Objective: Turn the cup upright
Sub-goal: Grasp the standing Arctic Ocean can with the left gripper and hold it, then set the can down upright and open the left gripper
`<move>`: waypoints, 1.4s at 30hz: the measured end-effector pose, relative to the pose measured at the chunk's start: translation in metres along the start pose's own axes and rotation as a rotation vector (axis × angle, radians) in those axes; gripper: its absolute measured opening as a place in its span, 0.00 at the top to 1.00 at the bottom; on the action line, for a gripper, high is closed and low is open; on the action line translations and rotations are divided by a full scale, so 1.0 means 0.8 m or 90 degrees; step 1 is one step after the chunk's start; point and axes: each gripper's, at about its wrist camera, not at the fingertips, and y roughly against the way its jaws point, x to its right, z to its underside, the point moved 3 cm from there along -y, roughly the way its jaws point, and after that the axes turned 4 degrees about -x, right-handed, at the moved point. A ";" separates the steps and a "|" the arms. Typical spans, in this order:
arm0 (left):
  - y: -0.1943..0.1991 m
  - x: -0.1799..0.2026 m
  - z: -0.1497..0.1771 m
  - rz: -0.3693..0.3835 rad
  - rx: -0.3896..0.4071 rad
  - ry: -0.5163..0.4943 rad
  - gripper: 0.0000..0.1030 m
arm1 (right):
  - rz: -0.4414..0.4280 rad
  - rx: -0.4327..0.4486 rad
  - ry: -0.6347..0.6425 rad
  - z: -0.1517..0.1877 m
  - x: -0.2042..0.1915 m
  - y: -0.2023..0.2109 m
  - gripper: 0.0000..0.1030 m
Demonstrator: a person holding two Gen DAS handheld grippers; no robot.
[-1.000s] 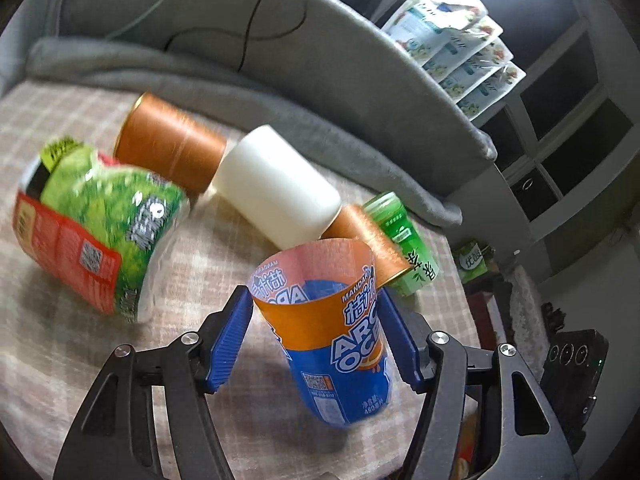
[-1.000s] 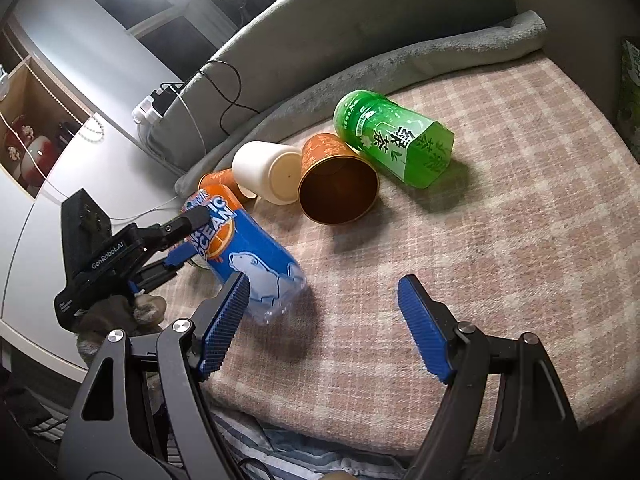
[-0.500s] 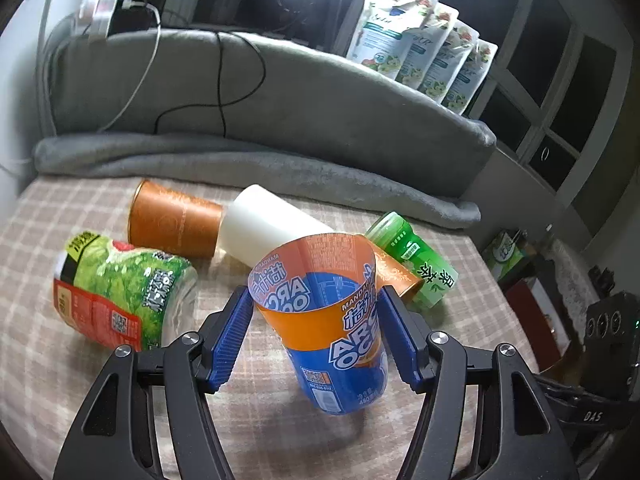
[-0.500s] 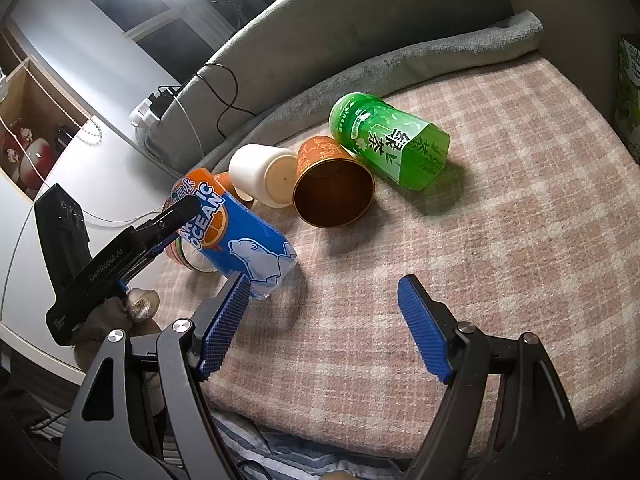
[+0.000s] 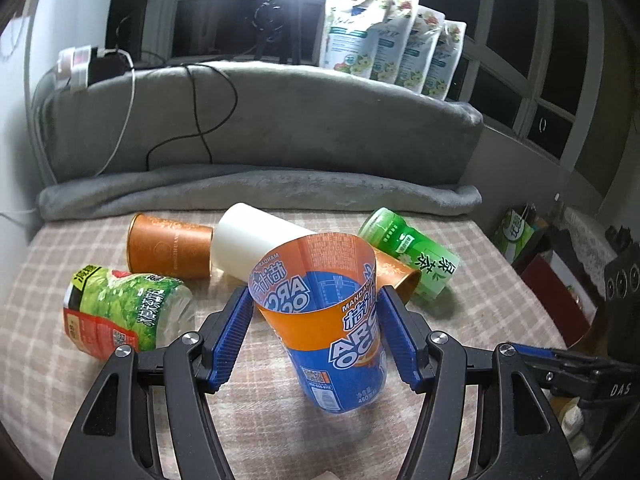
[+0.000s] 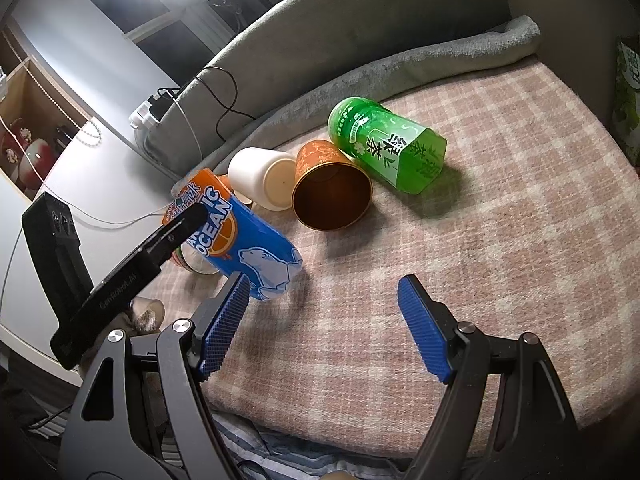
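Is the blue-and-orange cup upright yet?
Nearly: blue-and-orange cup, in the left claw, has mouth up and base near the blanket, tilted.

The left gripper point(image 5: 316, 334) is clamped, its blue pads pressing either side of its load, apparently firmly. The right gripper point(image 6: 324, 328) hangs spread wide, holding nothing.

The blue-and-orange cup point(image 6: 244, 240) reads "OCEAN"; its rim shows "MANDARIN" point(image 5: 320, 320) in the left view. The green cup point(image 6: 388, 144) bears "绿茶". The right gripper's body point(image 5: 616, 388) reads "DAS".
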 end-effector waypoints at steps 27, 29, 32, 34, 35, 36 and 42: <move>0.008 0.033 0.025 0.045 -0.023 -0.039 0.38 | 0.005 0.020 0.013 0.001 -0.009 0.014 0.23; 0.009 0.033 0.027 0.053 -0.027 -0.039 0.38 | 0.007 0.021 0.015 0.002 -0.009 0.015 0.23; 0.011 0.034 0.031 0.064 -0.034 -0.035 0.38 | 0.013 0.025 0.020 0.002 -0.011 0.016 0.23; 0.012 0.032 0.033 0.070 -0.039 -0.030 0.38 | 0.018 0.028 0.024 0.002 -0.012 0.017 0.23; 0.013 0.032 0.033 0.075 -0.042 -0.026 0.38 | 0.022 0.030 0.027 0.003 -0.013 0.017 0.23; 0.014 0.031 0.034 0.080 -0.044 -0.023 0.38 | 0.026 0.032 0.030 0.003 -0.013 0.018 0.23; 0.025 0.026 0.038 0.103 -0.052 -0.009 0.36 | 0.056 0.048 0.056 0.005 -0.022 0.022 0.23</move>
